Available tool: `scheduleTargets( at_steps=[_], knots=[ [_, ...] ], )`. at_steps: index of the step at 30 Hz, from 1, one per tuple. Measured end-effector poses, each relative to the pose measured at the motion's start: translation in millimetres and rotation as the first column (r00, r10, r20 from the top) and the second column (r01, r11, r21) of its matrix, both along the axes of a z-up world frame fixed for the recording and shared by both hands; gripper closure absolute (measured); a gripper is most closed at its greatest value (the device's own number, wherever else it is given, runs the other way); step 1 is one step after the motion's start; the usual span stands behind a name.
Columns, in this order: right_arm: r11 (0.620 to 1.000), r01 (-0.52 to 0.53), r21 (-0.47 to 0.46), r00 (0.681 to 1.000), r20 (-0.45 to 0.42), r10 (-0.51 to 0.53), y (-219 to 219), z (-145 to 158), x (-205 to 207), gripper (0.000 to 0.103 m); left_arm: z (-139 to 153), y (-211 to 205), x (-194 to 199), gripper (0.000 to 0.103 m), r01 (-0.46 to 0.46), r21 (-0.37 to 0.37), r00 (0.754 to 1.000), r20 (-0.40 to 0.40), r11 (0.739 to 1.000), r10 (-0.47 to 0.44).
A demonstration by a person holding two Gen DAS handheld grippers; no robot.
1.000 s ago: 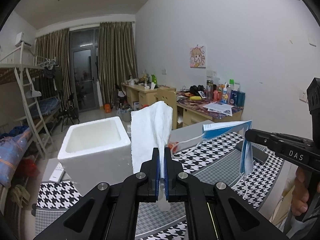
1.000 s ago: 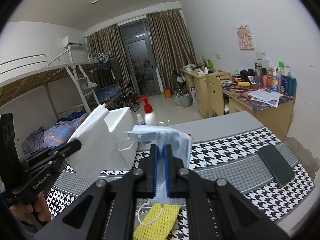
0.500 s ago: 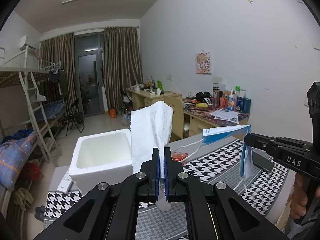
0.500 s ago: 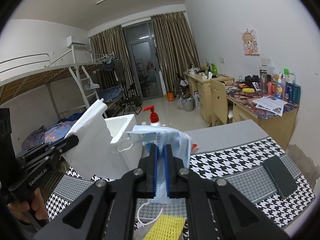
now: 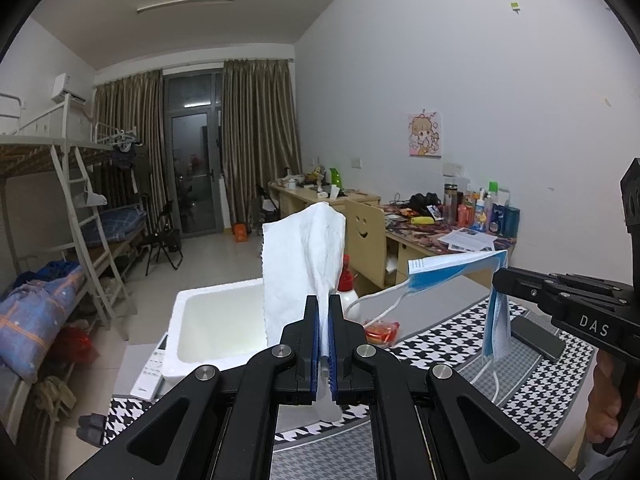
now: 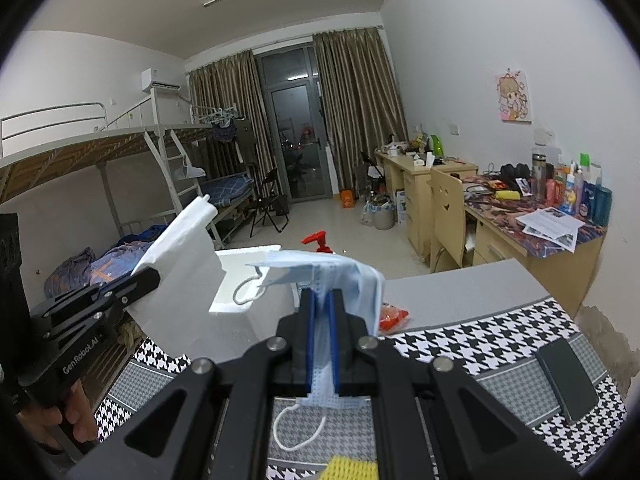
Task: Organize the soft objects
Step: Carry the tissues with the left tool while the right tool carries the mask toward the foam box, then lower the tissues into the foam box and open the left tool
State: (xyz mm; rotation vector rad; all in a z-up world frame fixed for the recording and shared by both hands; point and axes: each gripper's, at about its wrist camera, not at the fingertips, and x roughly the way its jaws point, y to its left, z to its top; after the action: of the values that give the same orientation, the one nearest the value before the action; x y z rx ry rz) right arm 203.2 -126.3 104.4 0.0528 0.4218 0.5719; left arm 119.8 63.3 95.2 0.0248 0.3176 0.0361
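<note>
Now the left claw [image 5: 324, 344] is shut tight on a white tissue [image 5: 304, 264] that sticks up tall. The right claw [image 6: 320, 344] is shut tight on a blue mask [image 6: 344, 276] that hangs over it. The white box [image 5: 216, 324] sits on the counter [image 5: 460, 344] at about 11 o'clock from the left claw. The left claw looks nearer to the box, so the tissue should go in first.
</note>
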Motion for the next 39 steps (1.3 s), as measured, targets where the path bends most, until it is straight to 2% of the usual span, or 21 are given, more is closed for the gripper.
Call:
scheduleTargets(
  at_steps=[24,39],
  knots=[
    [0.998,-0.06,-0.015,0.998,0.003,0.06,43.6,15.0,23.2,0.094,5.2,36.9,39.6,0.099,-0.14,-0.017,0.99,-0.011,0.99,0.139],
    [0.998,-0.052,-0.023,0.999,-0.008,0.052,63.2,19.0,31.3,0.094,-17.4,63.9,76.8,0.099,-0.181,-0.042,0.979,-0.104,0.983,0.176]
  ],
)
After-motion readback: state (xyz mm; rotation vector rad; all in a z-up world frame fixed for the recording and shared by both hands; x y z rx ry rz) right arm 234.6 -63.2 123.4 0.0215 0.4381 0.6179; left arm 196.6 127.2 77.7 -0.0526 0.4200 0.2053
